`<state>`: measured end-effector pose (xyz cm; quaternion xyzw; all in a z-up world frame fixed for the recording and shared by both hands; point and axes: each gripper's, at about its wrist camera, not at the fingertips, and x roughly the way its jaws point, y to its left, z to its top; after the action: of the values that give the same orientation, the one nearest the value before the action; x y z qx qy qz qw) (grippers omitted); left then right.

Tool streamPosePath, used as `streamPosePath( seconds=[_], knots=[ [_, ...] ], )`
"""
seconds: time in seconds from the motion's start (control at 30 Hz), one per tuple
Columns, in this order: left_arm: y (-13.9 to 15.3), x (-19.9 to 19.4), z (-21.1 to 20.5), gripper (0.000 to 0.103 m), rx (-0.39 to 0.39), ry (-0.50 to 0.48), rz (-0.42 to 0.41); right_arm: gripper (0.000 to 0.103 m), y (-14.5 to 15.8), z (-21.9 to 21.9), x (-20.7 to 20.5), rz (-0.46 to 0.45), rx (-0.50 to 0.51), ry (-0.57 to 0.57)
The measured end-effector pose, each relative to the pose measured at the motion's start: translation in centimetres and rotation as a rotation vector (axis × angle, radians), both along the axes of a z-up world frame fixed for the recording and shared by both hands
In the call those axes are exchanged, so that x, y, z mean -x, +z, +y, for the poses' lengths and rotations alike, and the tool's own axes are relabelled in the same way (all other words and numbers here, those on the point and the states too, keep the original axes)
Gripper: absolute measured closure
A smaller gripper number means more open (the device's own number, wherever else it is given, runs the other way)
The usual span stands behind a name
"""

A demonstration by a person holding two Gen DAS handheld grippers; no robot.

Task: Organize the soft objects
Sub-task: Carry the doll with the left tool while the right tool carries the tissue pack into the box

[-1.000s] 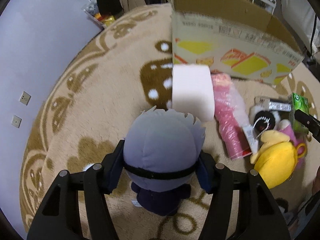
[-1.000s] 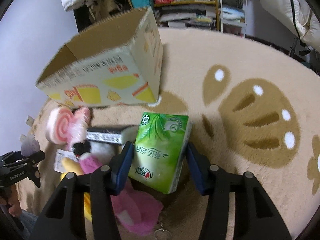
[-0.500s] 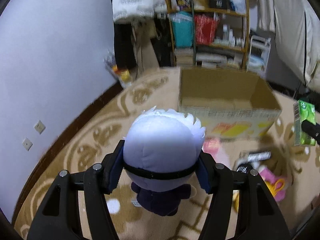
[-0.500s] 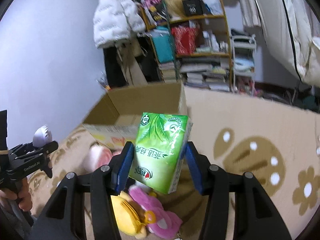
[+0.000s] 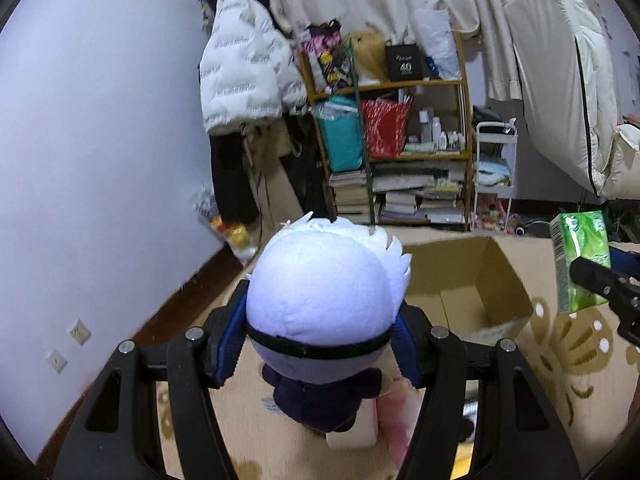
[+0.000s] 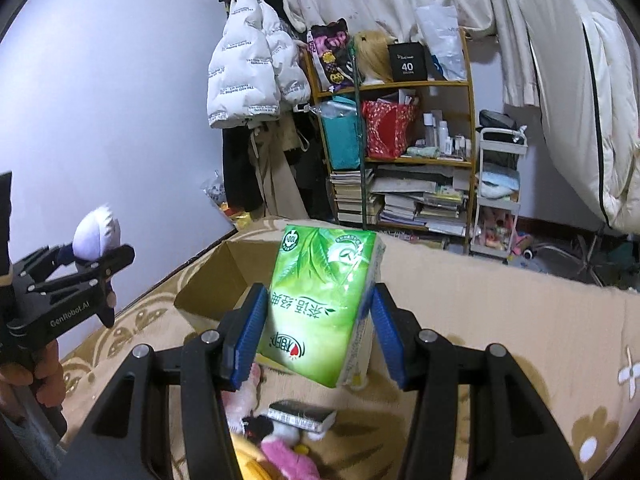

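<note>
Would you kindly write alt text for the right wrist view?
The right gripper holds a green tissue pack above an open cardboard box on a beige rug. At left, the left gripper holds a white-haired plush doll; more plush toys lie below.

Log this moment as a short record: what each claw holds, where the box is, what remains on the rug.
left claw: shut on white-haired plush doll, gripped at the head
right claw: shut on green tissue pack
cardboard box: open, on the patterned rug, ahead of both claws; visible part of the inside bare
on rug: pink plush, yellow plush, small dark box
</note>
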<state>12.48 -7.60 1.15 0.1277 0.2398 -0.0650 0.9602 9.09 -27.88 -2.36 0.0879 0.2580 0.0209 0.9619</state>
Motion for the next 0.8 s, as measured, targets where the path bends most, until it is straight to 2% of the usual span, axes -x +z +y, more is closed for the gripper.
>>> streamPosePath(
  seconds=[0.17,0.3,0.53,0.8],
  knots=[
    [0.7,-1.5,-0.4,0.041,0.017,-0.013,-0.009,0.047,0.2,0.0,-1.8,-0.01,0.016,0.016],
    [-0.6,-3.0,-0.6,0.041,0.009,-0.005,-0.014,0.047,-0.3,-0.3,-3.3,-0.01,0.009,0.019],
    [-2.8,-5.2,-1.4,0.041,0.007,-0.023,0.029,0.047,-2.7,-0.6,-5.4,0.034,0.01,0.023],
    [-5.2,-6.8,-2.9,0.041,0.032,-0.099,0.099,0.047,-5.0,-0.2,-7.1,0.086,0.01,0.047]
  ],
)
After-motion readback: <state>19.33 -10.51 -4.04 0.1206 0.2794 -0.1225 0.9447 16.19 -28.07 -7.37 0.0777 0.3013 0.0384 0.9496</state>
